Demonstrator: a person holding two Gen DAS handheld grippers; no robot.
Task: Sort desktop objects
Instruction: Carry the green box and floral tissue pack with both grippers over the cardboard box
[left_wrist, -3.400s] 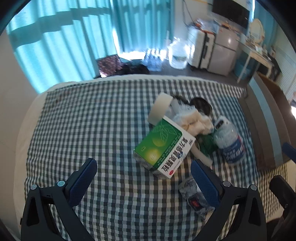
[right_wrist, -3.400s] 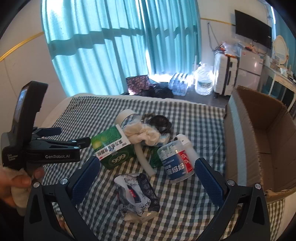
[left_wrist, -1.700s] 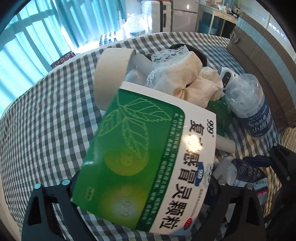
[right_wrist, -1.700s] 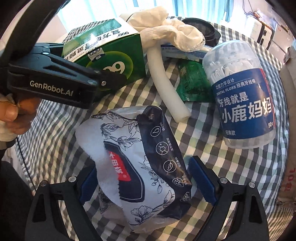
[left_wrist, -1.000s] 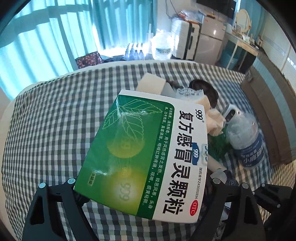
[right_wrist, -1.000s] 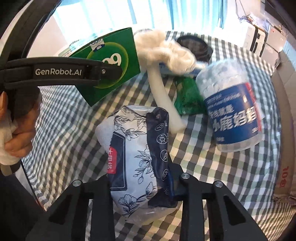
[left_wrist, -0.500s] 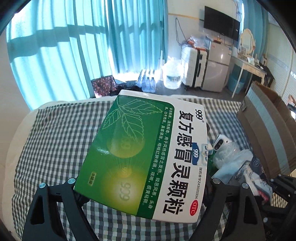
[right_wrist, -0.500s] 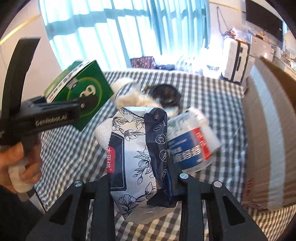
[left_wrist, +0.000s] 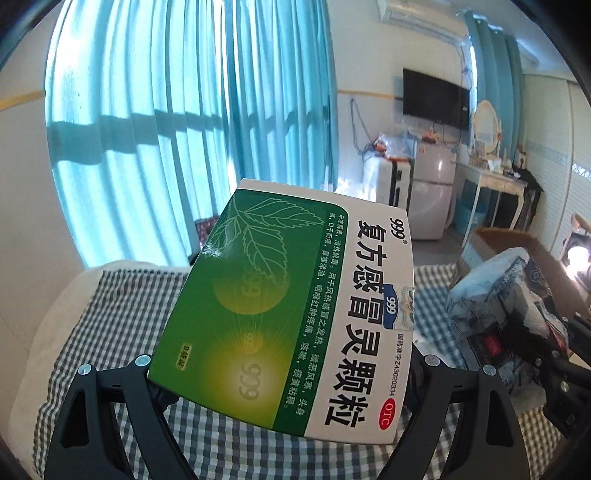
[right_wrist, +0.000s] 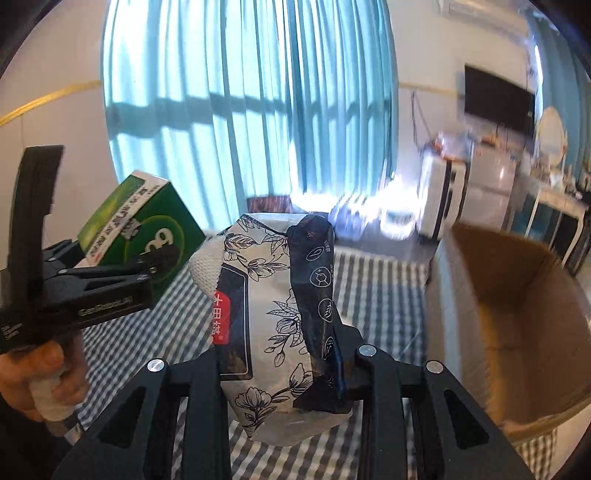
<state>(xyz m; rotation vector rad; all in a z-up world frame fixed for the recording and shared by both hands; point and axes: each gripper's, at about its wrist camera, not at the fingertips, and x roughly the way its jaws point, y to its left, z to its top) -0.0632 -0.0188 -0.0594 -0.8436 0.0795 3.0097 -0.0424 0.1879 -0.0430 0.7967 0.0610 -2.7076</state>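
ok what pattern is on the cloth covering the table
A dark-and-white gingham check tablecloth, clearest in the left wrist view.

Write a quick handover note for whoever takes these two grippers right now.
Left gripper: shut on the green medicine box, held up above the checked cloth.
Right gripper: shut on the flower-print packet, also in the air.
Cardboard box: open, on the right; what it holds can't be seen.
Done: both items lifted.
Left: set both down; other items are out of view.
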